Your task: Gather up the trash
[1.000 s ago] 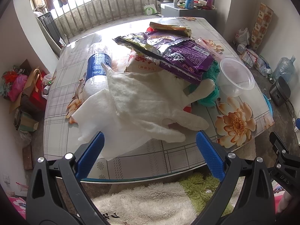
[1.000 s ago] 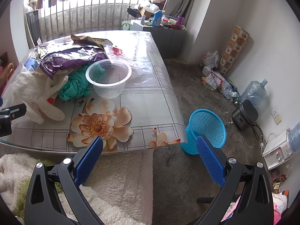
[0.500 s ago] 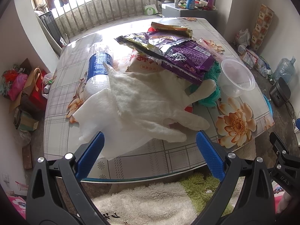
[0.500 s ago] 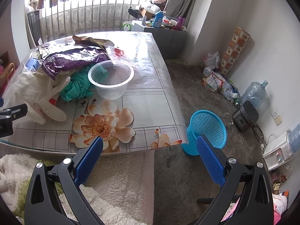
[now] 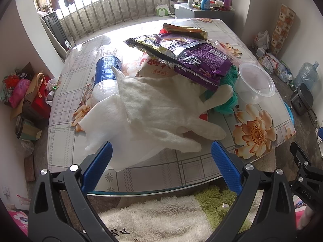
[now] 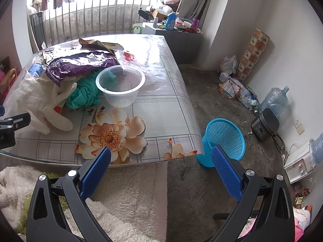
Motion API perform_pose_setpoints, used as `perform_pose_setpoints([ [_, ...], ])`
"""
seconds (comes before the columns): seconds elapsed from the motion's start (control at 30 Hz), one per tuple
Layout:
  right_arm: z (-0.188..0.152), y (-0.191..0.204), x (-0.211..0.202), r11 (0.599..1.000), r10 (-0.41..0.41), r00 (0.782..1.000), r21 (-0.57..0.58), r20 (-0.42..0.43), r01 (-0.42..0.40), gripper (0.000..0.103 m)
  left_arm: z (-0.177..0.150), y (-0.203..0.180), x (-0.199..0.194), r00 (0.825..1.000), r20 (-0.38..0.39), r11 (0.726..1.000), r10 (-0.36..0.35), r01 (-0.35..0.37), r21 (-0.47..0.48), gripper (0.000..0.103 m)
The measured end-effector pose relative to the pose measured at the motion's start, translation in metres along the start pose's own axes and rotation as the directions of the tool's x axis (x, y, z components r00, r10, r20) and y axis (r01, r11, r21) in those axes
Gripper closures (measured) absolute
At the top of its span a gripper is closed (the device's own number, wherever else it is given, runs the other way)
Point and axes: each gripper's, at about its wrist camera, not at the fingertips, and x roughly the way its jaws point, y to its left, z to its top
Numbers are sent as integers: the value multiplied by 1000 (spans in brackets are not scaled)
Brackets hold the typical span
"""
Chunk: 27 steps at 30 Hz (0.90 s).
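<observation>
My table (image 5: pixel 165 171) is too wide for either camera; its left side is cut off in the right wrist view. The trash sits heaped on it. The white glove (image 5: pixel 161 109) lies on top and hides most of the white sheet (image 5: pixel 105 121) under it, plus the lower end of the plastic bottle (image 5: pixel 107 68). The purple snack bag (image 5: pixel 201 62) covers much of a pale printed packet (image 5: pixel 155 68), whose print I cannot read, and most of the crumpled green bag (image 6: pixel 84 92). The clear plastic bowl (image 6: pixel 120 84) stands upright just beside that green bag, apart from the glove. The blue mesh basket (image 6: pixel 224 139) stands on the floor near the table's corner, its base behind my right finger.

My left gripper (image 5: pixel 161 167) has its jaws spread wide with nothing between them, hanging at the near edge over the sheet. My right gripper (image 6: pixel 161 171) is likewise spread and empty.

Since a second ago, the pile looks slightly nearer in both views; nothing on the table has moved.
</observation>
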Motion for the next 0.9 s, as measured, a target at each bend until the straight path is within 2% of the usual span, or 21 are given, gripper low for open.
perform_pose_setpoints([
  [0.43,4,-5,-5,999,20,999,43,34,-22,6,0,9,-2,1000,16,1000,-5,5,-14,9],
  [0.67,17,-6,-13,994,51,994,86,102,-60,6,8,33,-21,991,136,997,-21,30,-65,9],
  [0.9,35,1,-20,982,134,973,105,189,-156,6,17,79,-38,961,273,997,-49,62,-40,9],
])
